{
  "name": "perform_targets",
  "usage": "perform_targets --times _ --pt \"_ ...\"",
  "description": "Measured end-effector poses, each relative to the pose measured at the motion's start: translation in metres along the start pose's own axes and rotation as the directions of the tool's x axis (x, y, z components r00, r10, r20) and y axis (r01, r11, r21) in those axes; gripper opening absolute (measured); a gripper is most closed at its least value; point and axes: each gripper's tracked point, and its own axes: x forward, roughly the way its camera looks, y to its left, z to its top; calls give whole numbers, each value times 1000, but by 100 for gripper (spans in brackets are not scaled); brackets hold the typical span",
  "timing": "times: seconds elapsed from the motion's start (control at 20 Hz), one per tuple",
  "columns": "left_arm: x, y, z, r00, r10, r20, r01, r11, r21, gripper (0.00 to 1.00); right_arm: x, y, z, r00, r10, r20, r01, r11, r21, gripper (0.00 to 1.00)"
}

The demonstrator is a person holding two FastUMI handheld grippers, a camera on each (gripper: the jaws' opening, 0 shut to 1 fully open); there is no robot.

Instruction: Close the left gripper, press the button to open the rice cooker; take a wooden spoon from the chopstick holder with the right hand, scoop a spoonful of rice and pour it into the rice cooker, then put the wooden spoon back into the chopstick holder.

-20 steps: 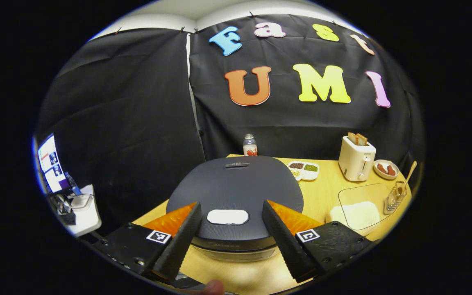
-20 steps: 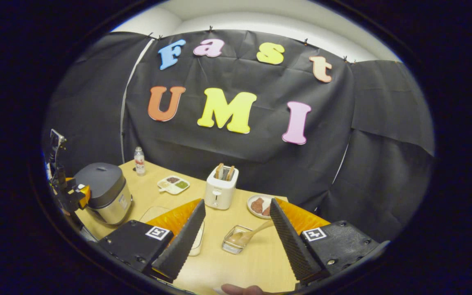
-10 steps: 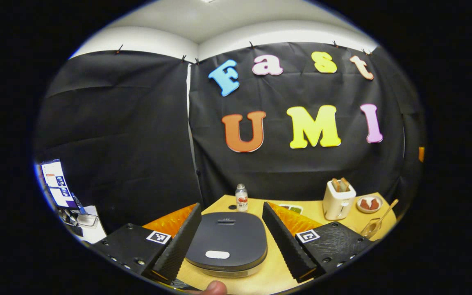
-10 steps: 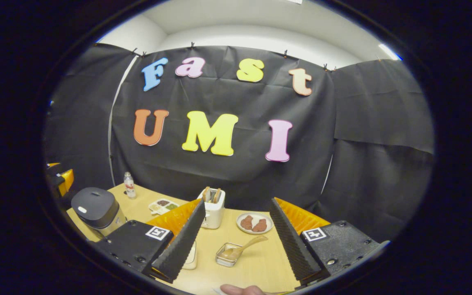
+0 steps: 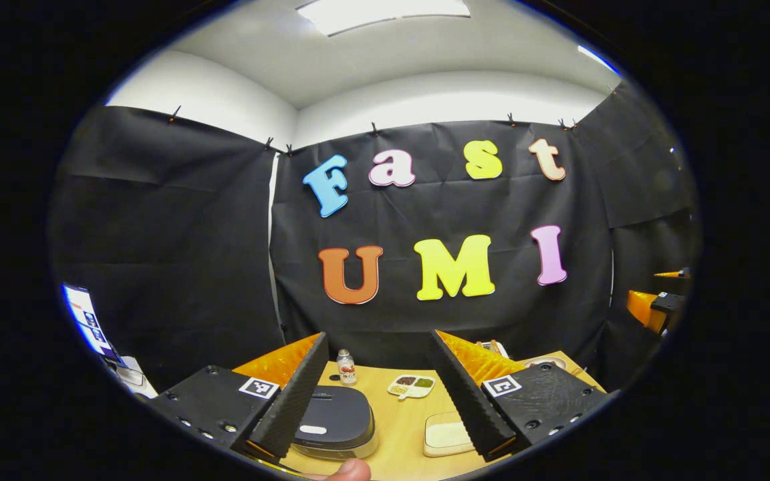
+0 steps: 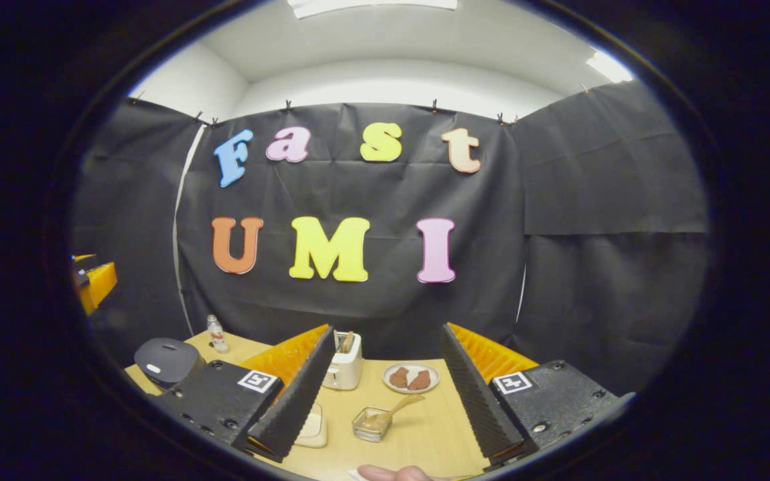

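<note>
Surface (image 6: pixel 425 434) carries it all: rice cooker (image 5: pixel 333 422) at its left edge, lid down, button unpressed; wooden spoon (image 6: pixel 395 409) leaning in the chopstick holder (image 6: pixel 371 425), handle reachable. Left claw (image 5: pixel 378 401) and right claw (image 6: pixel 385 401) both gape, holding nothing. No writing readable

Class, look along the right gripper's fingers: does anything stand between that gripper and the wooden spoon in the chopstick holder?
Nothing visible does. The right gripper is open, and the wooden spoon leans out of the chopstick holder straight ahead between its fingers, with bare table in front. The toaster and plate stand farther back.
</note>
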Motion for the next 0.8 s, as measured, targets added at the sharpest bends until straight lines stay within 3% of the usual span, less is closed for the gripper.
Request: perform_targets --times 0.05,0.1,0.15,0.25,0.35,0.4,0.45,0.8 --pt "-3 2 4 1000 -2 22 2 1000 16 90 -3 -1 -1 1000 5 -2 -5 1000 -5 100" --pt "-2 -2 4 1000 -14 24 14 1000 28 95 -3 -3 4 1000 3 7 -3 1000 -19 100" --pt "-2 -2 0 1000 -12 17 12 999 31 90 -2 -7 6 1000 -8 11 8 999 -34 100" --pt "-2 -2 -8 1000 -9 -21 9 1000 21 95 -4 -4 7 1000 -5 16 5 999 -41 100" --pt "-2 2 -6 1000 2 -24 -2 1000 17 95 -3 -2 2 1000 1 0 -1 999 -45 100" --pt "-1 2 -4 1000 5 -13 -5 1000 14 90 -2 -4 0 1000 3 -4 -3 999 -44 100" --pt "0 1 -4 1000 6 -16 -6 1000 20 95 0 -4 0 1000 3 -7 -3 999 -42 100" --pt "-1 5 -15 999 16 -43 -14 1000 26 95 5 -5 -5 1000 -1 -16 0 999 -52 100"
